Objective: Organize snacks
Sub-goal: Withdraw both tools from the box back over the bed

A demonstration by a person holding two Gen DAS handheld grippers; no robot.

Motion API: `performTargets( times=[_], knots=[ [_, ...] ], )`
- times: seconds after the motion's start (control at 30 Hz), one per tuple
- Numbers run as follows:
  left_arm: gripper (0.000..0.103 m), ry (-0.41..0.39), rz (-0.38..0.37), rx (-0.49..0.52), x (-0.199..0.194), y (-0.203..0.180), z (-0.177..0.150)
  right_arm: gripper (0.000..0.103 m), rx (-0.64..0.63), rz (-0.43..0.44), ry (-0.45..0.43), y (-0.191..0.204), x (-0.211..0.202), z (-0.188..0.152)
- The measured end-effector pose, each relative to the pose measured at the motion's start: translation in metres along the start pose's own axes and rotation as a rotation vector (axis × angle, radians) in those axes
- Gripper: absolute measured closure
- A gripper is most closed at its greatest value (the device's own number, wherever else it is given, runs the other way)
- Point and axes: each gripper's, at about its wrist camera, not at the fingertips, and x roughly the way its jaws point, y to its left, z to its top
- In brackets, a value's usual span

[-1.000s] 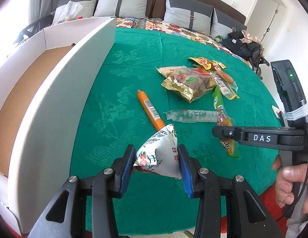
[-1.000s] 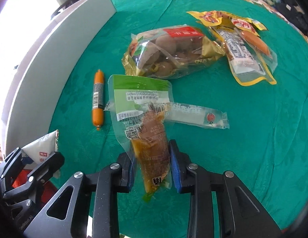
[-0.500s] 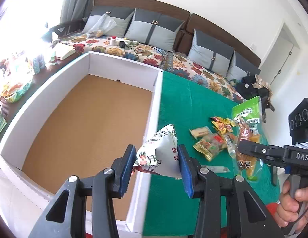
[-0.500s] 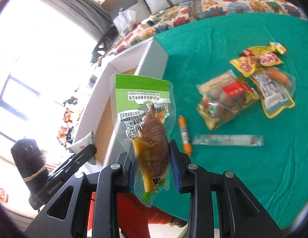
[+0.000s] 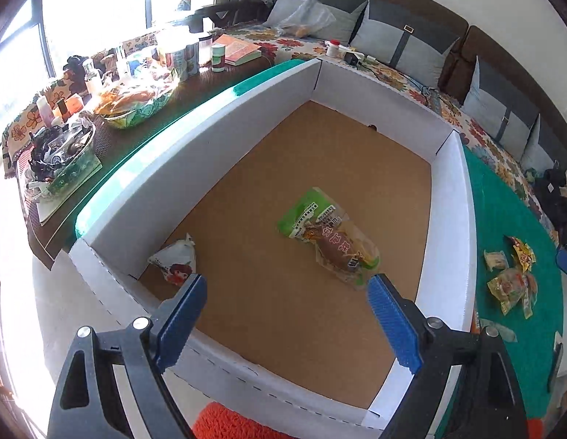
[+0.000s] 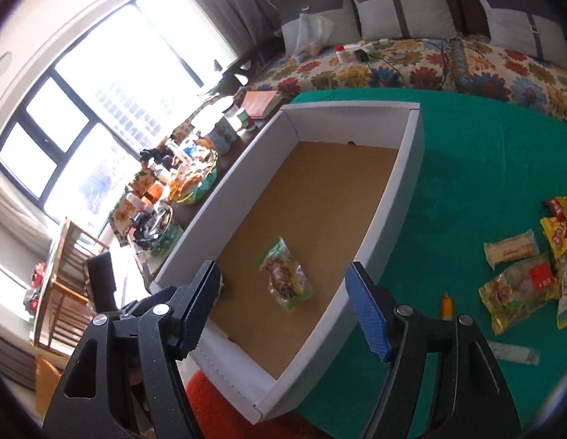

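Note:
A white cardboard box (image 5: 451, 226) with a brown floor stands on the green tablecloth; it also shows in the right wrist view (image 6: 400, 197). Inside lie a green-topped clear snack pouch (image 5: 331, 237) (image 6: 285, 274) and a small white triangular packet (image 5: 175, 261) in the near left corner. My left gripper (image 5: 287, 314) is open and empty above the box's near edge. My right gripper (image 6: 283, 307) is open and empty, higher above the box. More snacks stay on the cloth: a gold bag (image 6: 517, 289), an orange sausage stick (image 6: 446, 305), a clear tube (image 6: 513, 353) and yellow packets (image 6: 561, 226).
A side table (image 5: 111, 109) crowded with bottles, bowls and a book stands left of the box. A sofa with a floral cover (image 6: 429, 62) and grey cushions runs behind the table. Something orange-red (image 6: 217, 409) shows below the box's near edge.
Both grippers have opened and let go. The green-topped pouch and the white triangular packet now lie inside the box. Both grippers have moved up and over the box.

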Motion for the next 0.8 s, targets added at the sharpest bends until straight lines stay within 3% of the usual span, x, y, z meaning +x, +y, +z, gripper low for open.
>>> performTargets(
  times=[0.13, 0.27, 0.33, 0.4, 0.5, 0.6, 0.8],
  knots=[
    [0.014, -0.050, -0.102, 0.036, -0.018, -0.053, -0.017, 0.029, -0.046, -0.209, -0.037, -0.071, -0.026, -0.050],
    [0.013, -0.078, -0.250, 0.157, -0.033, -0.127, -0.047, 0.029, -0.073, -0.429, -0.058, -0.144, -0.057, -0.119],
    [0.005, -0.085, -0.269, 0.245, -0.034, -0.167, -0.072, 0.029, -0.064, -0.527, -0.073, -0.177, -0.072, -0.151],
    [0.004, -0.099, -0.248, 0.342, -0.029, -0.203, -0.101, 0.029, -0.036, -0.589, -0.096, -0.202, -0.088, -0.175],
    [0.004, -0.061, -0.233, 0.479, -0.006, -0.243, -0.144, 0.029, 0.005, -0.627, -0.123, -0.224, -0.104, -0.204],
    [0.004, 0.024, -0.224, 0.586, 0.023, -0.267, -0.177, 0.029, 0.017, -0.610, -0.094, -0.238, -0.105, -0.200],
    [0.004, 0.088, -0.194, 0.612, 0.049, -0.275, -0.193, 0.029, 0.049, -0.556, -0.073, -0.251, -0.088, -0.198]
  ],
)
